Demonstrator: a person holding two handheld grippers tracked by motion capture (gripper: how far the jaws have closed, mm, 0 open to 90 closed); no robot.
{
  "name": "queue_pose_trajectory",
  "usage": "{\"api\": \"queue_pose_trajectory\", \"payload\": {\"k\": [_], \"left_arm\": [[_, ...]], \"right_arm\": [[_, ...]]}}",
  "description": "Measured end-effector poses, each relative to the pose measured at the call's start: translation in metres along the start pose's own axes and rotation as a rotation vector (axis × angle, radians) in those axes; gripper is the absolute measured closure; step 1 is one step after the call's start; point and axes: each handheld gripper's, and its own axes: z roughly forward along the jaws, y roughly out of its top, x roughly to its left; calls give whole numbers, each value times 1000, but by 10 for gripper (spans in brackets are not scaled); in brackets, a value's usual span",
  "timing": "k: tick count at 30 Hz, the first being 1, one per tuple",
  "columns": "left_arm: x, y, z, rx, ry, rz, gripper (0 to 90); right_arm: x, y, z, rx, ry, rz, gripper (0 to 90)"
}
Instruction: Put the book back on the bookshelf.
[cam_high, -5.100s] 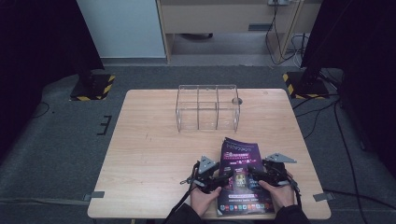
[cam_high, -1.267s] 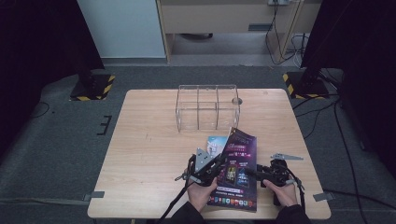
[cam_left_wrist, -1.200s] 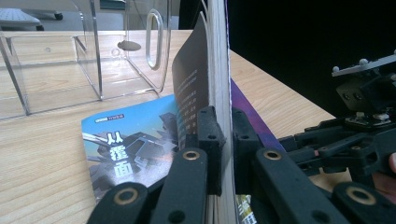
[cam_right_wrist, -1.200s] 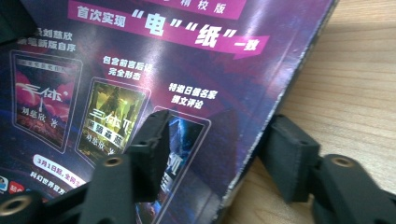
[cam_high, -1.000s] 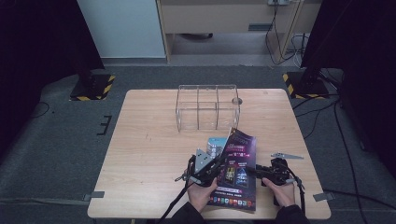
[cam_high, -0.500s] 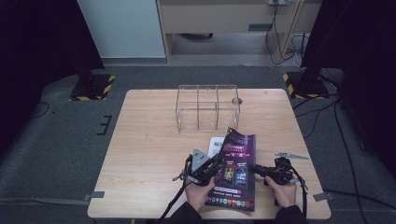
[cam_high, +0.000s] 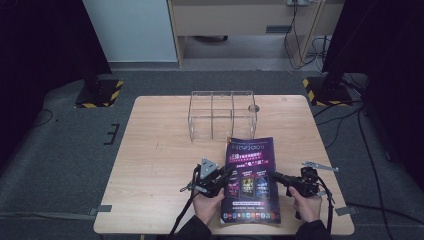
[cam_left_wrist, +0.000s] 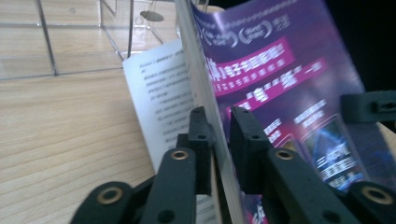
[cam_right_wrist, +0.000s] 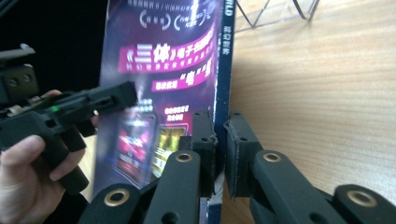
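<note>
**Operator:** Across the wooden tabletop (cam_high: 160, 150), report items from largest to smallest.

**Inspector:** On the far half stands a clear rack (cam_high: 222, 114) with wire-like dividers; its compartments hold nothing that can be made out. Near the front edge is the purple magazine (cam_high: 251, 180), held between two grippers, cover up. The left hand-held gripper (cam_high: 222, 176) is at its left edge, the right hand-held gripper (cam_high: 280, 178) at its right edge.

**Operator:** State of each grip?

**Inspector:** The left gripper view shows the jaws on either side of the magazine's page edge; they have just been opening slightly, yet still bear on the pages. The right gripper view shows the jaws clamped on the spine edge, having just closed on it.

**Operator:** What does one view add over another?

**Inspector:** The left gripper view reveals a white inner page (cam_left_wrist: 163, 98) of small print behind the cover, a detail the high view does not resolve. The right gripper view shows the blue spine (cam_right_wrist: 226, 70) with white lettering ending in "LD", plus the person's left hand (cam_right_wrist: 28, 158).

**Operator:** Legible writing?

**Inspector:** A pink banner (cam_right_wrist: 168, 58) carries white Chinese characters; "三体" is readable, the rest is blurred.
</note>
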Motion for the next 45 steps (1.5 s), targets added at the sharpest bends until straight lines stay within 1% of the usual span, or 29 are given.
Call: {"api": "queue_pose_trajectory", "payload": {"k": [3, 6, 9, 11, 12, 13, 14, 15, 16, 18, 19, 20, 21, 24, 26, 27, 29, 32, 35, 36, 38, 39, 40, 42, 44, 45], "left_arm": [[5, -2, 2, 21, -3, -7, 728], [8, -4, 6, 43, 0, -7, 655], [12, -9, 10, 62, 3, -21, 569], [15, -11, 12, 73, 4, -27, 515], [17, -12, 13, 87, 8, -26, 491], [18, -13, 13, 91, 9, -24, 466], [19, -13, 13, 99, 8, -21, 451], [20, -12, 13, 105, 15, -13, 444], [21, -12, 12, 99, 17, -12, 412], [24, -9, 7, 80, 14, -11, 397], [26, -8, 5, 76, 20, -5, 377], [28, -6, 2, 76, 30, 3, 369], [31, -4, -1, 77, 42, 10, 359], [43, 1, -10, 76, 81, 7, 334], [50, 4, -17, 79, 106, 12, 327], [54, 5, -21, 84, 120, 26, 324], [59, 5, -27, 91, 139, 44, 317], [67, 2, -40, 97, 159, 66, 310], [77, -7, -55, 88, 167, 73, 296], [81, -11, -61, 94, 179, 75, 295], [88, -16, -68, 102, 202, 65, 289], [92, -20, -72, 106, 214, 51, 287], [97, -23, -75, 111, 227, 48, 285], [105, -27, -78, 137, 255, 32, 279], [112, -30, -80, 154, 274, 20, 271], [116, -31, -81, 171, 285, 11, 264]], "right_arm": [[3, 3, -3, -8, -3, -9, 846], [4, 4, -5, -19, 3, -18, 847], [7, 5, -6, -19, 10, -20, 848], [10, 7, -7, -22, 14, -32, 848], [11, 7, -7, -29, 16, -42, 848], [14, 8, -7, -29, 23, -38, 848], [15, 8, -8, -30, 27, -43, 848], [16, 9, -8, -32, 31, -47, 848], [18, 10, -9, -36, 34, -55, 848], [20, 12, -9, -38, 47, -59, 848], [23, 13, -9, -39, 27, -77, 848], [24, 14, -10, -39, 18, -82, 848], [24, 15, -10, -44, 24, -78, 848], [26, 18, -13, -58, 36, -76, 848], [29, 21, -14, -66, 33, -93, 848], [32, 23, -15, -72, 31, -100, 848], [36, 27, -17, -86, 36, -99, 847], [42, 33, -19, -112, 34, -118, 848], [48, 39, -20, -123, 33, -133, 848], [51, 42, -21, -127, 31, -139, 848], [56, 48, -22, -140, 30, -156, 848], [58, 50, -22, -142, 31, -158, 848], [61, 53, -22, -148, 32, -160, 848], [66, 58, -22, -159, 31, -175, 848], [72, 64, -23, -171, 30, -189, 848], [74, 67, -23, -179, 30, -196, 848]]}}
